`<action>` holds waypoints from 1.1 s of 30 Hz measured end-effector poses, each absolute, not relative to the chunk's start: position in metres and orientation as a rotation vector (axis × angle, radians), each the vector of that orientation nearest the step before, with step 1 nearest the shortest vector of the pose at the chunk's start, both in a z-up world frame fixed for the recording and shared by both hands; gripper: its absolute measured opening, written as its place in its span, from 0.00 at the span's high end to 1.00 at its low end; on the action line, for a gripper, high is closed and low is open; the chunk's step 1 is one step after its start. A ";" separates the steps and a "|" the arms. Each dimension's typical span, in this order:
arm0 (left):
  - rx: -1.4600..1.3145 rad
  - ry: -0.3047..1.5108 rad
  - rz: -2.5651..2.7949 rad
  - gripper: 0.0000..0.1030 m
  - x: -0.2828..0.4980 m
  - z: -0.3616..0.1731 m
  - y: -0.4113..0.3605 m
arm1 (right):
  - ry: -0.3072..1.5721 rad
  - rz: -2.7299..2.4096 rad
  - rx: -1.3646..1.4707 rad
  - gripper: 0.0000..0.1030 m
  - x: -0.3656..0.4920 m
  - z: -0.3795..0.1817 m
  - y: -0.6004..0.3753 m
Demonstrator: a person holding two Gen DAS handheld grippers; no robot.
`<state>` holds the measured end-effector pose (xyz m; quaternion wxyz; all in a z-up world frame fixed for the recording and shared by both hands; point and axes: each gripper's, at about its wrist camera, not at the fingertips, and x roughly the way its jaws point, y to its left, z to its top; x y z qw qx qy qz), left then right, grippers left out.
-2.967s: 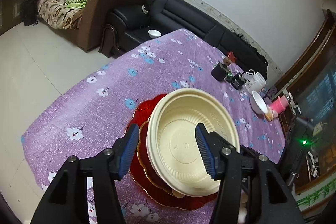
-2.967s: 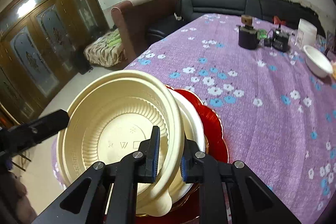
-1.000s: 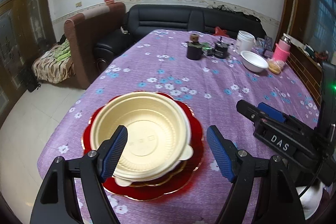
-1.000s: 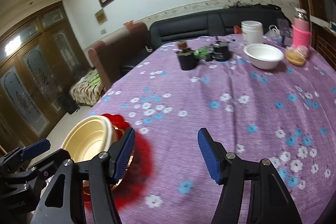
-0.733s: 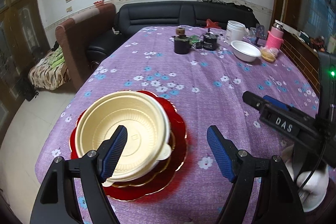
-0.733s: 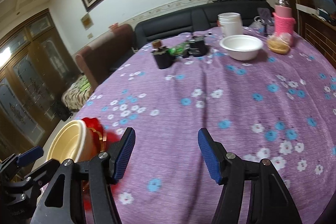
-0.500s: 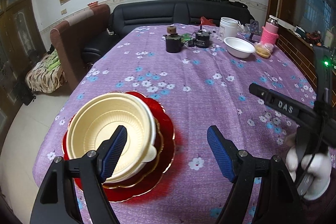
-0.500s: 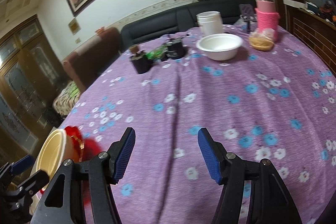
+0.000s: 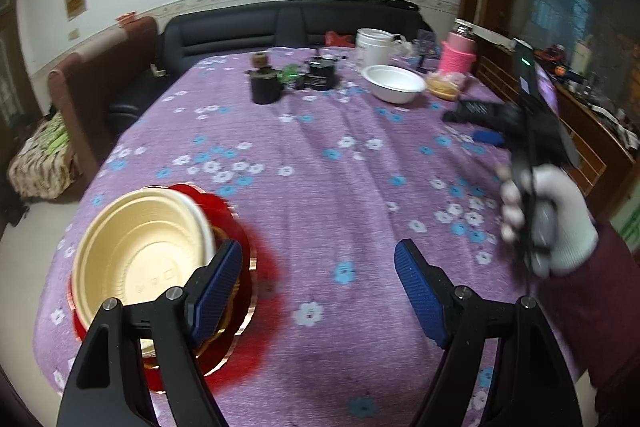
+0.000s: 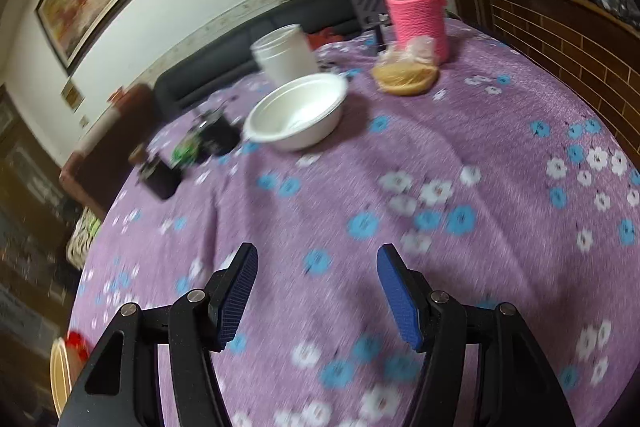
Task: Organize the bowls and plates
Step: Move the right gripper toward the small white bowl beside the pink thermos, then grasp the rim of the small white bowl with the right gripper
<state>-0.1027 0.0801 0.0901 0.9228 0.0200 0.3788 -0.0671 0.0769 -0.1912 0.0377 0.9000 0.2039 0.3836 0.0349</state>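
— Left wrist view: where are the bowls?
— Cream bowls (image 9: 140,259) sit stacked on red plates (image 9: 240,227) at the table's near-left edge; the left gripper (image 9: 318,283) gapes empty beside them.
— And the right gripper (image 10: 316,287)?
— Spread wide, empty, facing a white bowl (image 10: 298,111) well beyond it.

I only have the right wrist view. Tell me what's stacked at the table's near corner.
Observer: A cream bowl sits nested on top of red plates, beside the left tool.
Operator: Report that tool's state.
Observer: Open, nothing between its pads.
Operator: Now tell me who holds my tool.
Observer: A white-gloved hand grips the right tool's handle; the right tool is open over the purple cloth, facing the white bowl.
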 end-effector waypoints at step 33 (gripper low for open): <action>0.064 0.899 -0.248 0.24 0.098 0.144 0.014 | 0.774 0.164 0.692 0.35 0.238 -0.013 -0.226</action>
